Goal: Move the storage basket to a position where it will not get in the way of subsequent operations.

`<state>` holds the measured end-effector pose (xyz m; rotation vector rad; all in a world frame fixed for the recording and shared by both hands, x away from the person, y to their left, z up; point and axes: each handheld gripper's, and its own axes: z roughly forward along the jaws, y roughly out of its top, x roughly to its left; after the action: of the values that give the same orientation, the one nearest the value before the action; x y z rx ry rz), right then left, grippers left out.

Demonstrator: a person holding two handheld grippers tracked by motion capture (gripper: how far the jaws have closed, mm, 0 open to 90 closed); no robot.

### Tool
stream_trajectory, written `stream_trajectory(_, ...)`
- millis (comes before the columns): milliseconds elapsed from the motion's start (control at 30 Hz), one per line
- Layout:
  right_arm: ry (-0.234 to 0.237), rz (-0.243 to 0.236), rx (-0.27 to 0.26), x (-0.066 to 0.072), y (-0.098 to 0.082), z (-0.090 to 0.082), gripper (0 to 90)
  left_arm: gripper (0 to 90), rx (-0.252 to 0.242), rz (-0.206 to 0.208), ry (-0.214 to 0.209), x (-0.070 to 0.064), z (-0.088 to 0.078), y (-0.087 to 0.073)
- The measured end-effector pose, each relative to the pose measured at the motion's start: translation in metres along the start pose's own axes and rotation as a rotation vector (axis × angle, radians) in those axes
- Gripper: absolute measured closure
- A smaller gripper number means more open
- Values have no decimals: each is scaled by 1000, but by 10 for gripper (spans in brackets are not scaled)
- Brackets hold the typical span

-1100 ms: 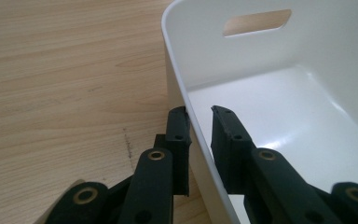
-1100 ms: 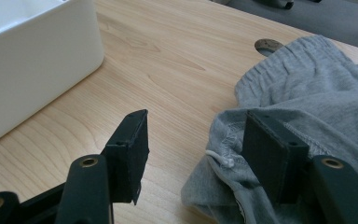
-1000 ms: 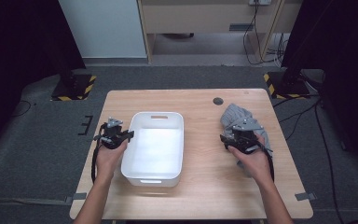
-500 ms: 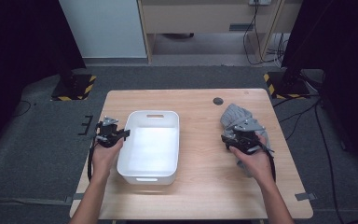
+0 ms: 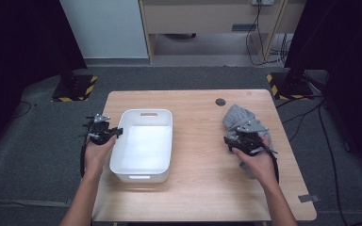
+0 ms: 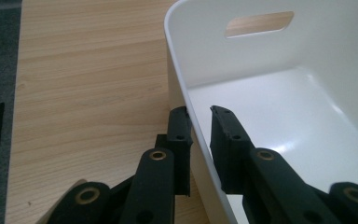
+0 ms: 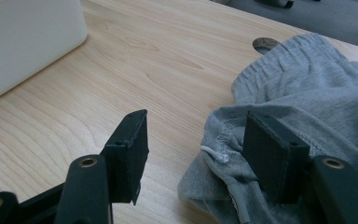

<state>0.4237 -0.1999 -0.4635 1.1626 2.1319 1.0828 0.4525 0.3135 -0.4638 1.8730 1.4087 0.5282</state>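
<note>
White bin [image 5: 143,146] on surface [image 5: 198,188], nothing inside; left hand-held gripper [image 5: 104,133] clamps its left wall. Right hand-held gripper [image 5: 242,141] wide over grey garment [image 5: 238,117].

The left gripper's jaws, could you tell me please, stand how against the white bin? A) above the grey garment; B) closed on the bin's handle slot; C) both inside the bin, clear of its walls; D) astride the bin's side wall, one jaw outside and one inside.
D: in the left gripper view the left gripper has the side wall of the white bin between its jaws, one over the table, one over the bin's floor.
</note>
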Motion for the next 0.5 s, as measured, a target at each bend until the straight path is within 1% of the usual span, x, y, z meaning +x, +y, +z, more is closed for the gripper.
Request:
stream_trajectory(167,-6,7,-7,-2,0,-2,408,781,0,-4,-3,10,0,2)
stream_trajectory(300,-7,9,-6,-3,1,-1,406,788,6,-1,7,16,0,4)
stream_trajectory(367,-9,12,-10,-3,1,-2,405,792,4,-12,6,20,0,4)
stream_trajectory(500,-8,12,-5,-3,0,-2,403,794,1,-19,7,25,-1,4)
